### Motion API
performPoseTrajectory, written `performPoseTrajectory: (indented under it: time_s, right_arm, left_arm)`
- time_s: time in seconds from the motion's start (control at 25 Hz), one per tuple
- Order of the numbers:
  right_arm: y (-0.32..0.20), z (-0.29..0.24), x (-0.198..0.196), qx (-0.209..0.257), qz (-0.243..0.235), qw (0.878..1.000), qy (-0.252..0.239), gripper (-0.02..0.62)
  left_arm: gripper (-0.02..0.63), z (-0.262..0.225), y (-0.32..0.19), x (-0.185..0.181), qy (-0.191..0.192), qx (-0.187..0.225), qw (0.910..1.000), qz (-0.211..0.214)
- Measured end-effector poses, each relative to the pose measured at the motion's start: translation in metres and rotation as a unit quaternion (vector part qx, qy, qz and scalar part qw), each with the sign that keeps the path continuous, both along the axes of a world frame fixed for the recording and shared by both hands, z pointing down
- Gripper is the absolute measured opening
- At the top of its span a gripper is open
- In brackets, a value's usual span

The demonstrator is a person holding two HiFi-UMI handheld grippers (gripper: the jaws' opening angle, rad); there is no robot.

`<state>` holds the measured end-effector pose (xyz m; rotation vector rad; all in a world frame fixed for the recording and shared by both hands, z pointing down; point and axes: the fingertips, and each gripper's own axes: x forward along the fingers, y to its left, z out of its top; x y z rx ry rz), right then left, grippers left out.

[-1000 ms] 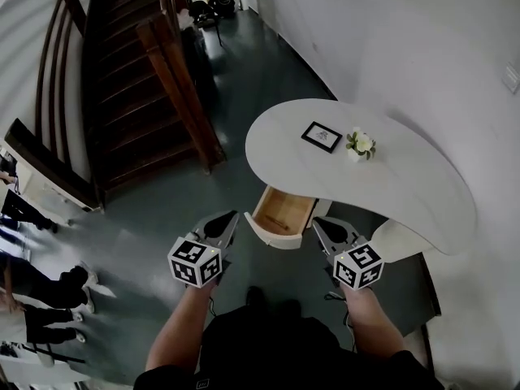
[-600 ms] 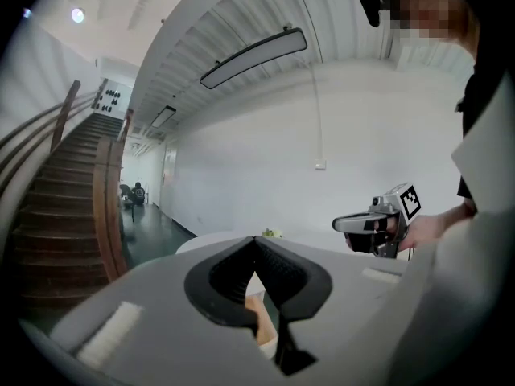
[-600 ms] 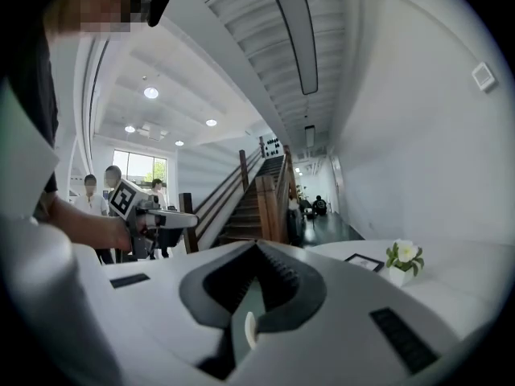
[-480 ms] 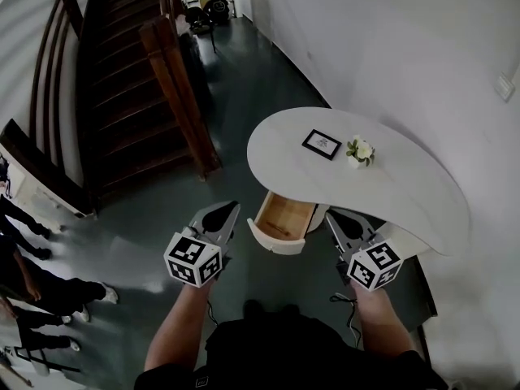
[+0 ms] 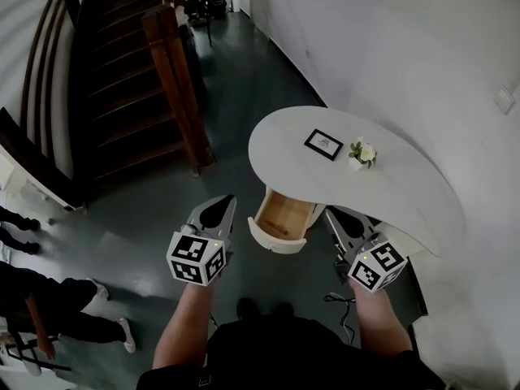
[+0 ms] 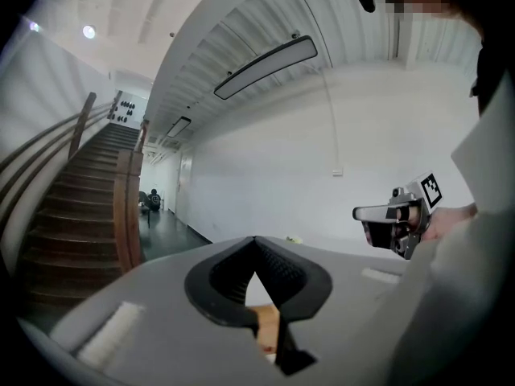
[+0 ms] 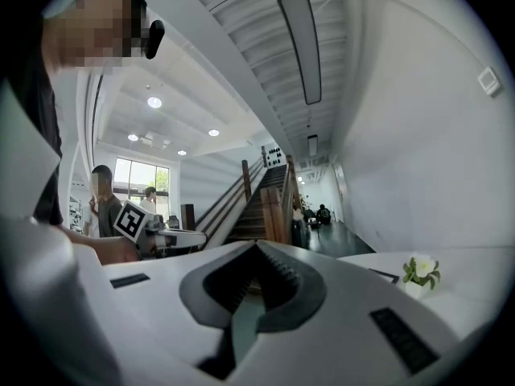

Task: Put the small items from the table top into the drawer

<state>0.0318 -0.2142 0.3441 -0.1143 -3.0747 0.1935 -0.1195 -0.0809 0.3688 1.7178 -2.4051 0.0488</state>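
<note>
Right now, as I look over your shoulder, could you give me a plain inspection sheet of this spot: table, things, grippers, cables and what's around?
Surface: white curved table; its wooden drawer is pulled open, and no items show inside.
Job's things: small framed picture and potted flowers, both on the table top, apart from each other.
Clutter: nothing seen.
Grippers: left gripper and right gripper are either side of the drawer, jaws together, holding nothing.
Cables: a thin dark cable by the right forearm.
Surroundings: wooden staircase, dark floor, white wall, people standing at the left.
</note>
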Motion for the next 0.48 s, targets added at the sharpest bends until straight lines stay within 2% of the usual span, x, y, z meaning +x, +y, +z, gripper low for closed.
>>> performPoseTrajectory:
  time_s: [0.48]
  right_arm:
    - [0.012,0.007,-0.015,-0.006,-0.013,1.0,0.009,0.011]
  left_arm:
    - [0.009,0.011,0.002,-0.014,0.008,0.003,1.0,-0.003]
